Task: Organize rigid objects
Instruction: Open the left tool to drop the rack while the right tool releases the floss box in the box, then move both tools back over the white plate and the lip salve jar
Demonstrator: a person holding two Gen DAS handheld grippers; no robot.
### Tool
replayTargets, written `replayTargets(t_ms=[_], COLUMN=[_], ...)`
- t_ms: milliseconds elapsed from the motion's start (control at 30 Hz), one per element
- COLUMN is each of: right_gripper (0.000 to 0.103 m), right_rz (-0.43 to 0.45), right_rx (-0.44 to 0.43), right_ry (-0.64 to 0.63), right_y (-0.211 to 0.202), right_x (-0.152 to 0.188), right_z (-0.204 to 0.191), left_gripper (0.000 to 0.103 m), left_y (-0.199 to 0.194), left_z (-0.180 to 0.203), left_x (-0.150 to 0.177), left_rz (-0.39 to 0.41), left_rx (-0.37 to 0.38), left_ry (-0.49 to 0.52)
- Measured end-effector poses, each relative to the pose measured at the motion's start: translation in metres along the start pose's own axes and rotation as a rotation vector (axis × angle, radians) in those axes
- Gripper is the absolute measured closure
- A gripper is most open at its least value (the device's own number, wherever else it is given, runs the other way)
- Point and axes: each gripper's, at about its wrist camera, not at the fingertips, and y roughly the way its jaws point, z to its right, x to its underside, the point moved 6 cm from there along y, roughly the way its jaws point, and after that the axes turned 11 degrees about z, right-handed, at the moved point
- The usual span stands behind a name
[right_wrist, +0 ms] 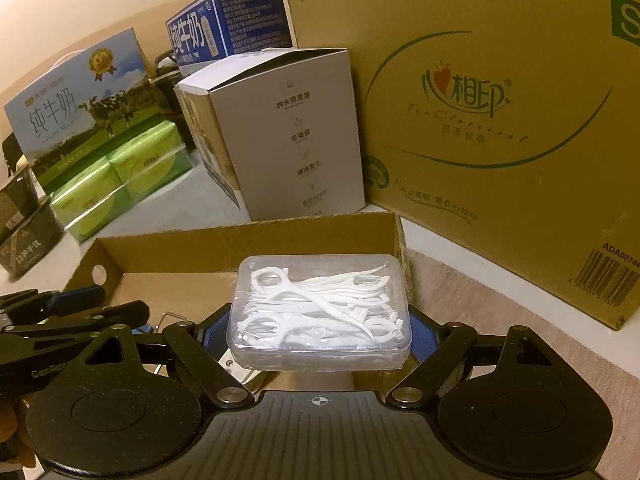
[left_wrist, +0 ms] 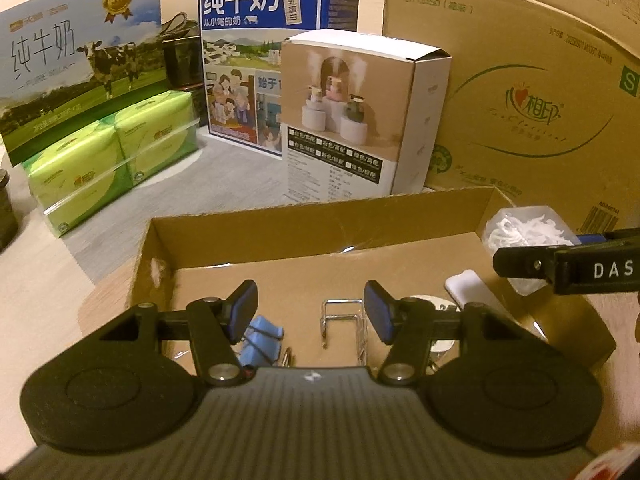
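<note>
Right tool (right_wrist: 319, 340) grips the floss box (right_wrist: 319, 312) by its sides over the tray's (right_wrist: 248, 236) right end so I can set it there, while my left tool (left_wrist: 311, 312) hangs released above the clips (left_wrist: 262, 340).

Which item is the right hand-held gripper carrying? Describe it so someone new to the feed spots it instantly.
Start at the huge brown carton at the back right, then drop to the shallow open cardboard tray in front of it. Over the tray's right end, the right hand-held gripper clamps a clear plastic box. It alone is see-through, packed with white floss picks.
</note>
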Motion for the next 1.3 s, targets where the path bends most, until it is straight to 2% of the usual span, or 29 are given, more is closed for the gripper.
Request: replayTargets(t_ms=[767, 933, 1000, 1300], right_gripper=[0.018, 0.018, 0.017, 0.016], right_rz=[-0.007, 0.027, 0.035, 0.051], right_rx=[0.005, -0.021, -0.024, 0.001], right_ry=[-0.001, -0.001, 0.0, 0.044], right_y=[0.005, 0.008, 0.008, -0.018], right_x=[-0.001, -0.004, -0.006, -0.002], right_z=[-0.009, -0.009, -0.008, 0.002], left_gripper=[0.048, 0.047, 0.041, 0.029], left_y=[-0.008, -0.009, -0.012, -0.038], left_z=[-0.002, -0.003, -0.004, -0.007], left_x=[0.0, -0.001, -0.001, 0.002], left_rz=[0.001, 0.003, 0.008, 0.031], left_rx=[-0.005, -0.005, -0.002, -0.008], left_ry=[-0.014, -0.02, -0.03, -0.049])
